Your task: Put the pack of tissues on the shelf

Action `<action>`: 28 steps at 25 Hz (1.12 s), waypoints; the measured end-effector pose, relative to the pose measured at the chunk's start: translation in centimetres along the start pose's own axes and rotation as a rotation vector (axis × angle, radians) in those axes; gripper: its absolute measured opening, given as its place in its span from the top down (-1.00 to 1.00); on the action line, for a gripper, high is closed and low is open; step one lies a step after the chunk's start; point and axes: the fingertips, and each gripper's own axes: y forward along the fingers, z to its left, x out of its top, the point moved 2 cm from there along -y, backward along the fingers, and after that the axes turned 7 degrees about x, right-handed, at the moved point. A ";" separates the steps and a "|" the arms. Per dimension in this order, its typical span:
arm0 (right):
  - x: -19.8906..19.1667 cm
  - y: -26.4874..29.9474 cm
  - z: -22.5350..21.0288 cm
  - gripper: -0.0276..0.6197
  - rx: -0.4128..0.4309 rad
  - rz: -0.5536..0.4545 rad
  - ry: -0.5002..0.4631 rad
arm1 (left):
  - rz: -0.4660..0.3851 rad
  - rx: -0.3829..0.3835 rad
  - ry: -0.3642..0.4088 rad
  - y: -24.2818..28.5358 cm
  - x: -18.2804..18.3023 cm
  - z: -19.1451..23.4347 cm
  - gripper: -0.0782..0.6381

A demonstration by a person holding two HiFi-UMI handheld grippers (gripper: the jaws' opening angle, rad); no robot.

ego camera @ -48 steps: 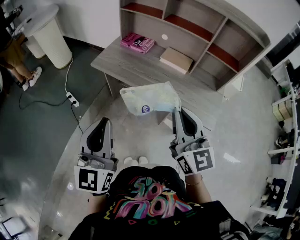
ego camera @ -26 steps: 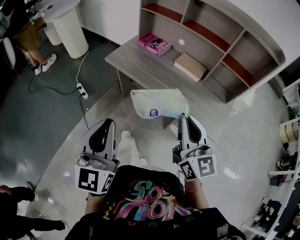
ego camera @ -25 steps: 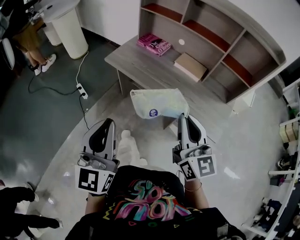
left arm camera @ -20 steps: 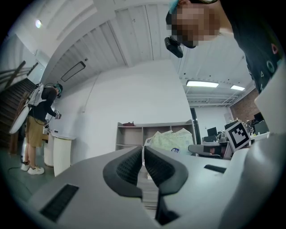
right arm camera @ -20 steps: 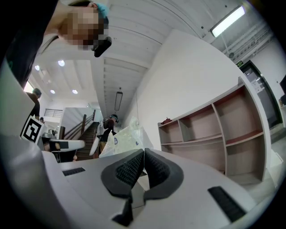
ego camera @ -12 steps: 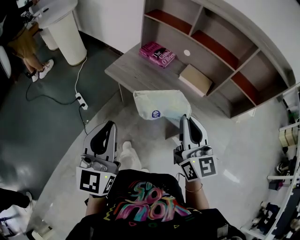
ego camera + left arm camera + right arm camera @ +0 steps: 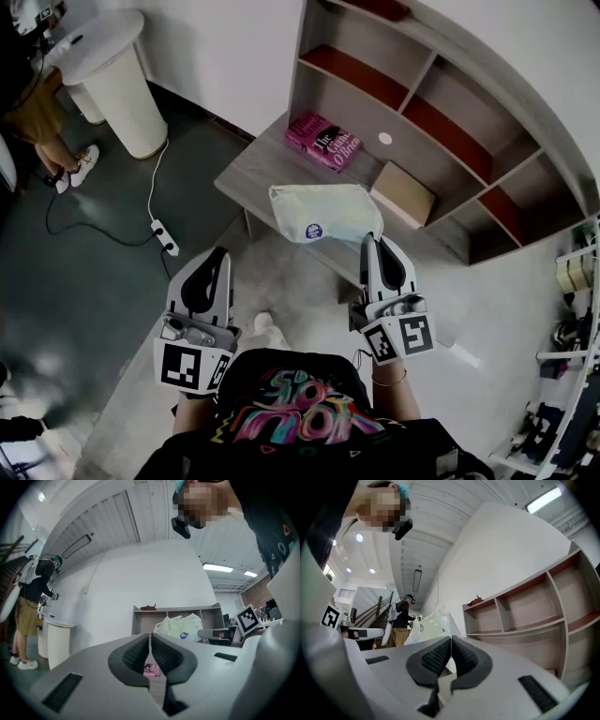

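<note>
The pack of tissues is a pale plastic-wrapped bundle with a round blue sticker, held in the air above the near edge of the wooden desk. My right gripper is shut on the pack's right corner; the pack rises just past its tips. The left gripper hangs lower left, shut with nothing in it; from there the pack shows to the right. The shelf of open wooden compartments stands behind the desk.
A pink book and a flat cardboard box lie on the desk. A white round pedestal stands at far left, with a person beside it. A power strip and cable lie on the floor.
The view and both grippers have advanced toward the desk and shelf. The pack, still in the right gripper, now hangs over the desk's near edge instead of over the floor.
</note>
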 end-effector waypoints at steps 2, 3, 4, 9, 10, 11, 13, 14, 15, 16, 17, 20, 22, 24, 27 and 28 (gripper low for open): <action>0.0 1.3 0.1 0.86 -0.014 0.003 -0.001 | 0.000 -0.007 -0.004 0.9 0.2 1.2 0.68; 0.0 1.7 0.2 0.86 -0.021 0.004 -0.002 | -0.001 -0.011 -0.007 1.1 0.2 1.7 0.68; 0.0 2.0 0.3 0.86 -0.028 0.004 -0.002 | -0.002 -0.016 -0.009 1.3 0.2 2.1 0.68; -0.5 3.7 0.8 0.86 -0.072 0.001 -0.007 | 0.000 -0.045 -0.022 2.3 -0.4 4.6 0.68; -0.7 4.1 1.0 0.86 -0.078 0.005 -0.008 | 0.003 -0.049 -0.025 2.4 -0.5 5.1 0.68; -1.0 4.4 1.2 0.86 -0.082 0.013 -0.009 | 0.006 -0.050 -0.029 2.4 -0.7 5.6 0.68; -1.6 5.2 1.7 0.86 -0.085 0.034 -0.010 | 0.016 -0.050 -0.042 2.5 -1.2 6.7 0.68; -1.9 5.6 2.0 0.86 -0.086 0.045 -0.011 | 0.022 -0.050 -0.049 2.5 -1.5 7.2 0.68; -2.1 6.0 2.2 0.86 -0.087 0.054 -0.012 | 0.030 -0.049 -0.055 2.5 -1.7 7.7 0.68; -2.3 6.4 2.3 0.86 -0.087 0.062 -0.013 | 0.036 -0.048 -0.059 2.6 -2.0 8.1 0.68; -2.5 6.8 2.4 0.86 -0.087 0.068 -0.012 | 0.042 -0.046 -0.061 2.7 -2.2 8.5 0.68; -3.2 7.8 2.4 0.86 -0.086 0.082 -0.007 | 0.049 -0.037 -0.065 3.1 -2.7 9.4 0.68; -3.6 8.5 2.0 0.86 -0.089 0.080 -0.007 | 0.047 -0.036 -0.066 3.7 -3.1 9.9 0.68; -4.0 9.2 1.7 0.86 -0.091 0.078 -0.009 | 0.047 -0.035 -0.066 4.3 -3.5 10.2 0.68; -4.4 10.6 0.8 0.86 -0.094 0.082 -0.012 | 0.050 -0.043 -0.063 5.9 -3.8 10.8 0.68; -4.4 11.3 0.1 0.86 -0.098 0.083 -0.011 | 0.052 -0.048 -0.060 6.9 -3.8 11.0 0.68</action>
